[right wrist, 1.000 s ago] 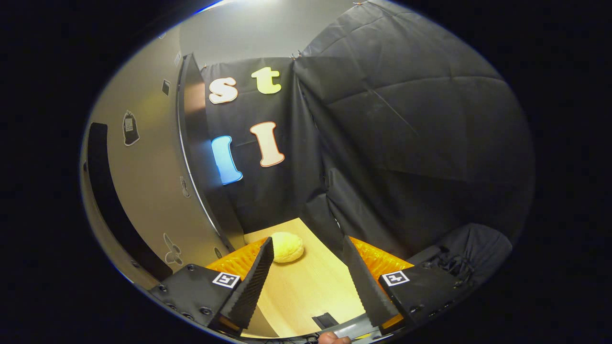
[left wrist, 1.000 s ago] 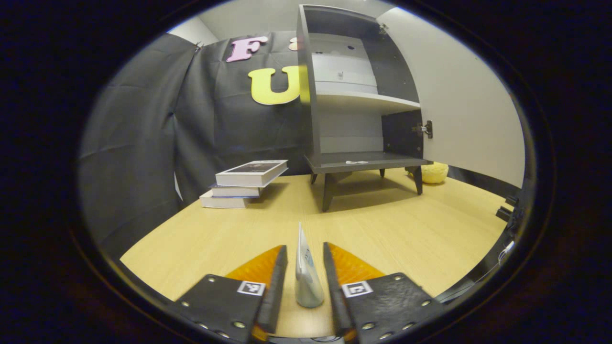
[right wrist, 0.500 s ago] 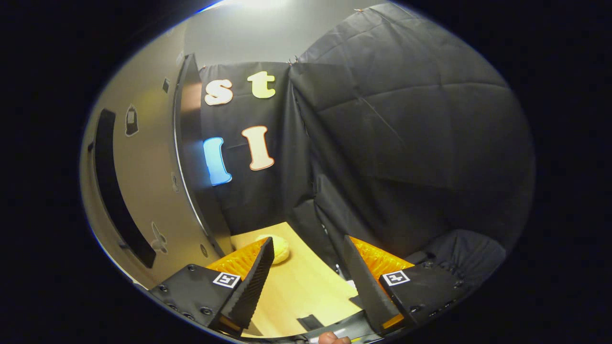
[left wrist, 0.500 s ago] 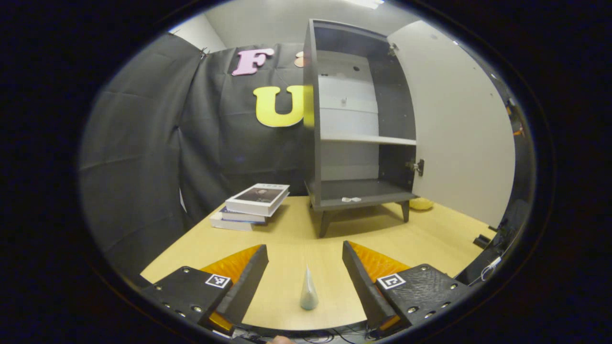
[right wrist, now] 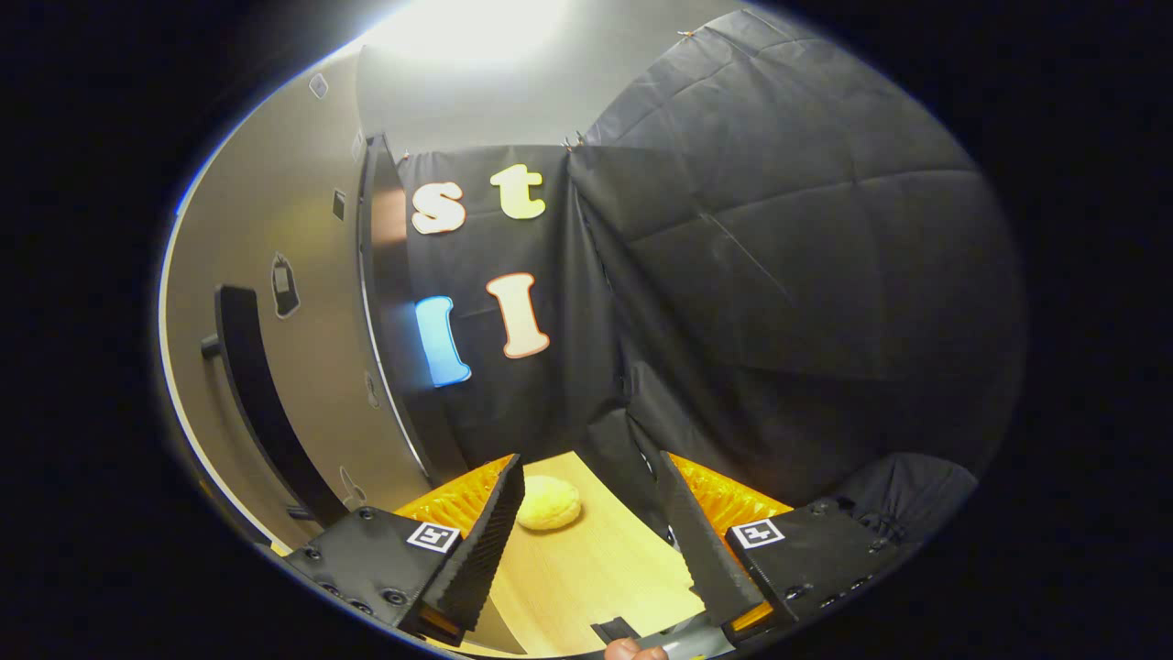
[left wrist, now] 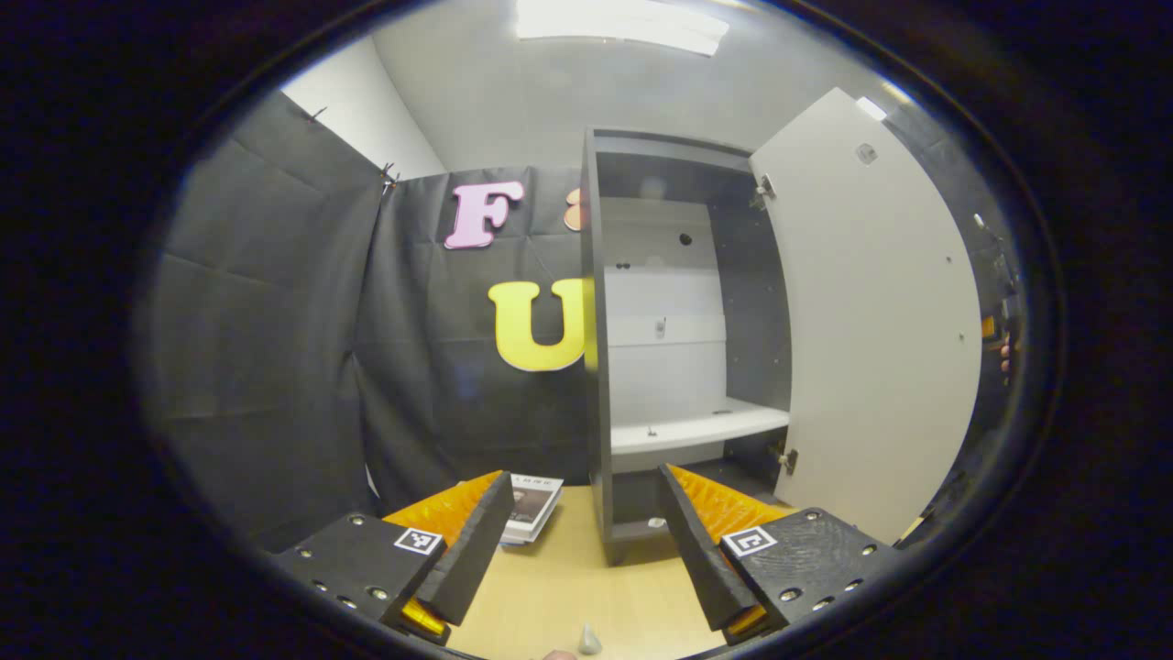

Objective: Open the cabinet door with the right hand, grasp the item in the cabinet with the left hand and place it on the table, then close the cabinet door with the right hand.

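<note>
Both claws agape, door (left wrist: 880, 321) ajar; book (left wrist: 531, 502) title illegible

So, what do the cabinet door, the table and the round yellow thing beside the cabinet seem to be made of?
The cabinet door looks like smooth, matte light-grey laminated board: flat, no grain, with small hinge hardware. The table shows pale wood grain, probably veneer or laminate. The round yellow thing looks soft and slightly rough, maybe a sponge or plush; I cannot tell which.

a ceiling light (left wrist: 623, 23) glares overhead in both views, blown out white in the right gripper view. the door (left wrist: 880, 321) bows with fisheye distortion. booth cloth stays dim; focus is fairly sharp.
</note>
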`<state>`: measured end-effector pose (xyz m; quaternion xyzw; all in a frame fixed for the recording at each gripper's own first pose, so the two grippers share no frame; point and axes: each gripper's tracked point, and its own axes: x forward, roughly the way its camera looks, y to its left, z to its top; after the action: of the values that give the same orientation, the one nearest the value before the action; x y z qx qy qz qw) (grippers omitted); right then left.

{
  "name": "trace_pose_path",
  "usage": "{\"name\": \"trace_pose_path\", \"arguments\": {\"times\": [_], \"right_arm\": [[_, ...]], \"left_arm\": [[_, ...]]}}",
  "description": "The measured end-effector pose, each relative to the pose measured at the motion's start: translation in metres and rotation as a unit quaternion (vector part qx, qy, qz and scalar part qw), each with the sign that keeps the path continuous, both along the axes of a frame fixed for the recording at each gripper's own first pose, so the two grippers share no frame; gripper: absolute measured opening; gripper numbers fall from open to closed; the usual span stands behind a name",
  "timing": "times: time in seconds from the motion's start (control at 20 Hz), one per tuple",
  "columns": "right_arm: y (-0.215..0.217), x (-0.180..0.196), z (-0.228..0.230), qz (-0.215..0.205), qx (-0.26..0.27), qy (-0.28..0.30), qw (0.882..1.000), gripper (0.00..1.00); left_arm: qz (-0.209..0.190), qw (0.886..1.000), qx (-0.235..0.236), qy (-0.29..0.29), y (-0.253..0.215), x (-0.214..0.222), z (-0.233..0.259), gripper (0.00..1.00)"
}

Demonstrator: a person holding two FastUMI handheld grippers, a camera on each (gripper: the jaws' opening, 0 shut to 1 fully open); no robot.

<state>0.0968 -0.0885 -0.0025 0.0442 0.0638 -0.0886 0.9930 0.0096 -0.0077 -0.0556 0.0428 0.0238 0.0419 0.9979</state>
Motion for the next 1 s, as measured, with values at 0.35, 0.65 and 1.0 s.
{"name": "trace_pose_path", "arguments": {"times": [0.35, 0.65, 1.0], "right_arm": [[0.012, -0.007, 0.022, 0.092, -0.005, -0.021, 0.996, 0.84], [0.033, -0.004, 0.017, 0.171, 0.032, -0.003, 0.985, 0.92], [0.060, -0.006, 0.042, 0.193, 0.021, -0.017, 0.981, 0.84]], "left_arm": [[0.052, 0.996, -0.025, 0.061, -0.028, 0.035, 0.024, 0.95], [0.091, 0.991, -0.063, 0.079, -0.041, 0.032, 0.031, 0.92], [0.103, 0.988, -0.074, 0.091, -0.024, 0.016, 0.014, 0.98]]}}
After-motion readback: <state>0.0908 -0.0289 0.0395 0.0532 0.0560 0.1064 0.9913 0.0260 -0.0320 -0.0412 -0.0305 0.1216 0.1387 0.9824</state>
